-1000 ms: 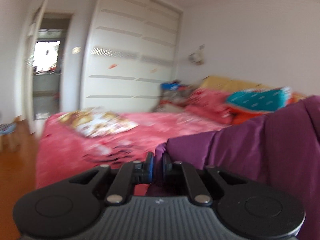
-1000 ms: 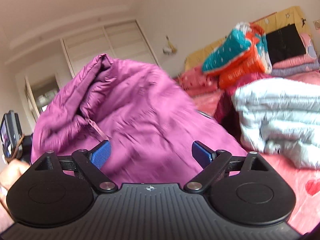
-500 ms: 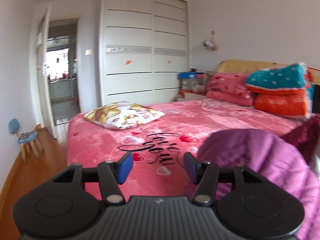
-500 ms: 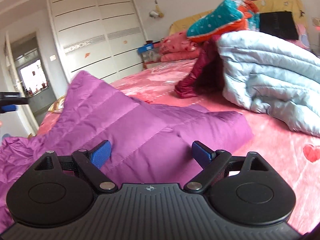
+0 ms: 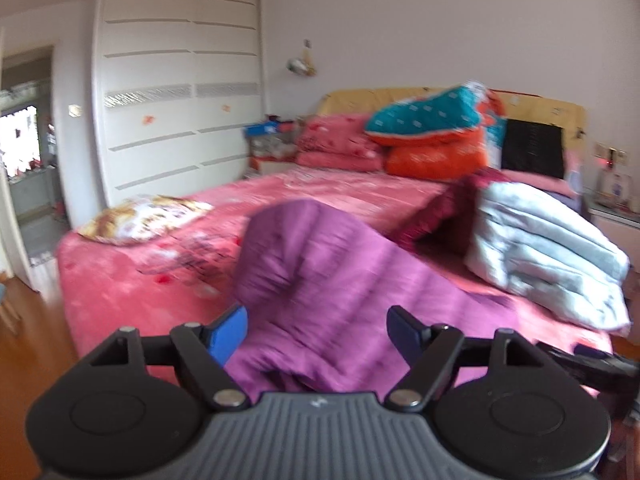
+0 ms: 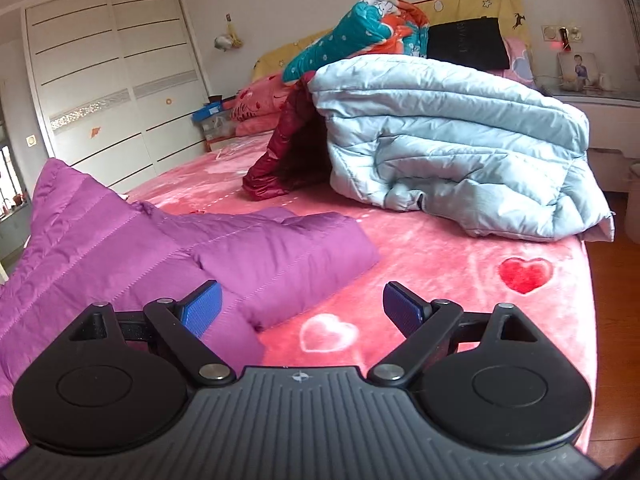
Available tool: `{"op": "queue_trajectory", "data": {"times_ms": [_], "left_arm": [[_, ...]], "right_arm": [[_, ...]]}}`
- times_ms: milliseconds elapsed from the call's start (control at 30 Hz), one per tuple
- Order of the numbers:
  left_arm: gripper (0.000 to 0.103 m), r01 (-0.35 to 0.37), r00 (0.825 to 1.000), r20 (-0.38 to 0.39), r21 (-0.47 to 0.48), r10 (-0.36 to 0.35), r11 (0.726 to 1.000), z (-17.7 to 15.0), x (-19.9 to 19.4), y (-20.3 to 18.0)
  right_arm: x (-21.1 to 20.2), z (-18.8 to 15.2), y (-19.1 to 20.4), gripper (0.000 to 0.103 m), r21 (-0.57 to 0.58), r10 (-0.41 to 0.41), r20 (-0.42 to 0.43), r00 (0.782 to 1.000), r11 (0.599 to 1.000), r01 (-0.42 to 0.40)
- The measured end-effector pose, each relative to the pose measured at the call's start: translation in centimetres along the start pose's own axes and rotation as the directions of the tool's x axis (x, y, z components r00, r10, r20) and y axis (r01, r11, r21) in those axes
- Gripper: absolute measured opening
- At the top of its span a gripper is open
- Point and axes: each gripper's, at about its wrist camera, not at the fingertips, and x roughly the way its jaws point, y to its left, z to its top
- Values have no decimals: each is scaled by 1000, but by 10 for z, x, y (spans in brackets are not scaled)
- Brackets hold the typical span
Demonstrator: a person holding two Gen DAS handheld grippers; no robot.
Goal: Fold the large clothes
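On the pink bed, purple coat; left tool opening, right tool released.

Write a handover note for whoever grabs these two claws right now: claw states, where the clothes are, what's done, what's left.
Left claw: jaws opening, nothing pinched; the purple quilted down jacket lies just ahead of it.
Right claw: open, empty, over the pink heart-print bedspread at the jacket's near edge.
Purple jacket: on the bed, partly folded, one end standing up in a peak.
Pale blue quilted coat: lies bundled further back, dark red puffer garment tucked beside it.
Left: flatten the peak, finish the purple jacket's folds.
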Motion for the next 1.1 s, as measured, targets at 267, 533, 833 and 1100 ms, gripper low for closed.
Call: {"op": "queue_trajectory", "data": {"times_ms": [267,533,833,1100], "left_arm": [[75,159,977,-113,-163,-179,974,-51,-12,-49],[57,223,950,-169,-219,-262,950,-84,15,-87],[54,151,966,-166,-255,-197,955,-91,59,-93],[21,75,971,-198,-273,-132,959,-86,83,-100]], "right_arm": [[-11,-2,-17,103,29,6,12,1000,1000,-7],[-17,-4,-32,103,108,18,0,1000,994,-18],[-20,-5,-36,103,156,46,2,999,987,-45],[-14,-4,-38,103,203,53,-6,999,978,-51]]}}
